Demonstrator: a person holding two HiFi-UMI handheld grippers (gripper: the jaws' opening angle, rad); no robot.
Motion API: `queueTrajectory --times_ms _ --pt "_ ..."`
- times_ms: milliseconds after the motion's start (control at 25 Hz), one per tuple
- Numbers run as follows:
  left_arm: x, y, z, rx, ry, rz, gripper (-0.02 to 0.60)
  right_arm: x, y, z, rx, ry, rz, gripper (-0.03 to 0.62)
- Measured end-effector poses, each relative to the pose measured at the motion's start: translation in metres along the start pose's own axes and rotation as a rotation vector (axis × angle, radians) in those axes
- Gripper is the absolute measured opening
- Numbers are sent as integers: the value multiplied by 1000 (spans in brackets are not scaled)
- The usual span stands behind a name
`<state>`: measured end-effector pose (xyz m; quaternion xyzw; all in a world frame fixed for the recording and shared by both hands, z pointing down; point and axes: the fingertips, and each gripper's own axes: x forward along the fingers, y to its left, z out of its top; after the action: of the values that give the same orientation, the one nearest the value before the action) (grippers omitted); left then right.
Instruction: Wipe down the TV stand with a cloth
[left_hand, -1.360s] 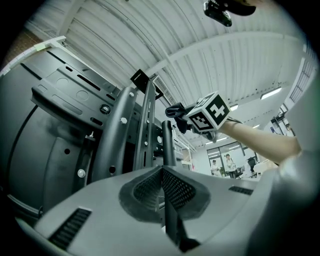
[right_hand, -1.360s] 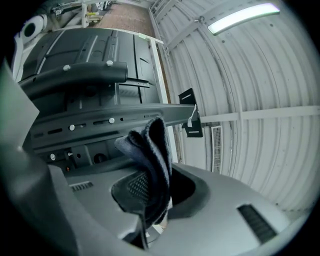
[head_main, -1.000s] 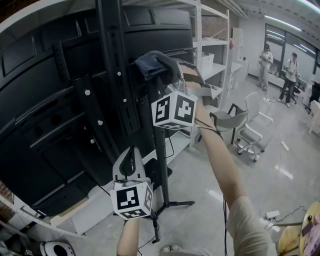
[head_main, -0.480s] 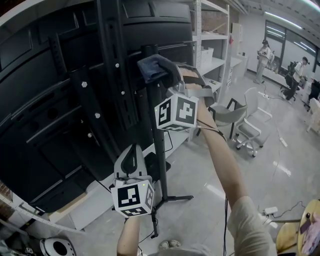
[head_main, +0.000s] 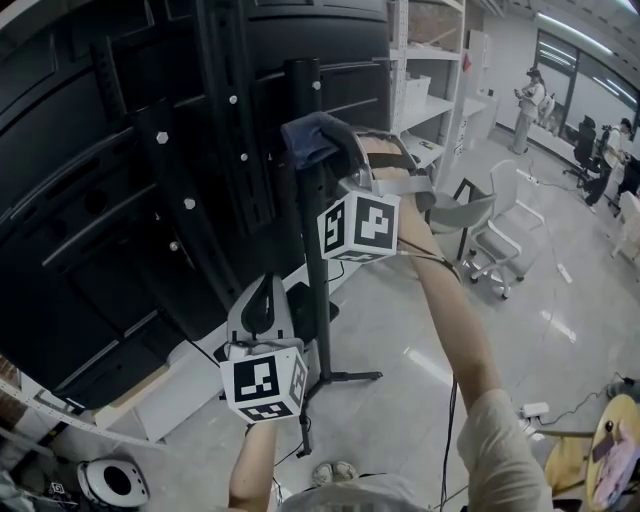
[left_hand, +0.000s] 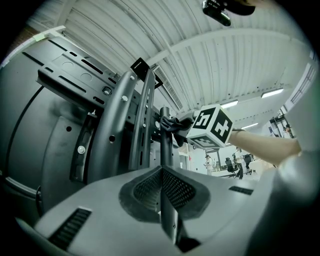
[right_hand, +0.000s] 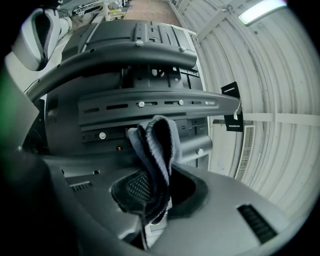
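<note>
TV stand (head_main: 306, 230) straight ahead: black upright pole on splayed feet (head_main: 350, 378), slotted bracket arms (head_main: 165, 190) and the dark back of the screen (head_main: 90, 200) to its left. Cloth (head_main: 308, 138), blue-grey and bunched, pinched in the right gripper (head_main: 325, 150) high on the pole, just under its top end. Looks pressed against the pole, though actual contact is hard to confirm from the head view. In the right gripper view, jaws clamped on the cloth (right_hand: 156, 150), its loose fold standing up in front of the bracket arms. Left gripper (head_main: 262, 305) lower down, just beside the pole and pointing up along it, jaws together on nothing (only a seam where they meet in the left gripper view, pole beyond).

Progress, as a judgement: wiping under way at the upper pole, with no dust line or damp trail to tell how much is done. Probably left: the long lower run of the pole, the bracket arms, the feet.

Room: open floor (head_main: 420, 340) right of the pole and a free path down along it. Tighter on the left, with bracket edges and bolt heads close by, ready to snag the cloth. Shelving (head_main: 420, 120) behind, chair (head_main: 495, 240) well apart.
</note>
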<state>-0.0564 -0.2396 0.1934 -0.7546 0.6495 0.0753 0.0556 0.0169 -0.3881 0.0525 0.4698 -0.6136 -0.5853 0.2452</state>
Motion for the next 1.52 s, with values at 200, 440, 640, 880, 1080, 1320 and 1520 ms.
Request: queueTrajectory --times_ms 200,440,640,880,1080,1320,1520 --pt "-4 -2 -6 -10 13 -2 15 -4 9 -2 -19 10 17 55" --pt "-12 2 -12 -11 26 4 15 -7 12 -3 3 23 -1 55" --pt "-17 4 -15 -12 29 6 15 -15 33 -6 21 28 36 55" --pt "-18 4 -22 -9 43 -3 14 -22 78 -14 10 42 92 55" --pt "-23 2 -31 -16 60 -4 14 -33 105 -19 10 50 135 55" --pt "-29 -1 -41 -23 80 -5 15 -47 137 -25 17 65 180 55" --pt "-32 1 -56 -44 107 -2 15 -58 177 -32 18 79 240 55"
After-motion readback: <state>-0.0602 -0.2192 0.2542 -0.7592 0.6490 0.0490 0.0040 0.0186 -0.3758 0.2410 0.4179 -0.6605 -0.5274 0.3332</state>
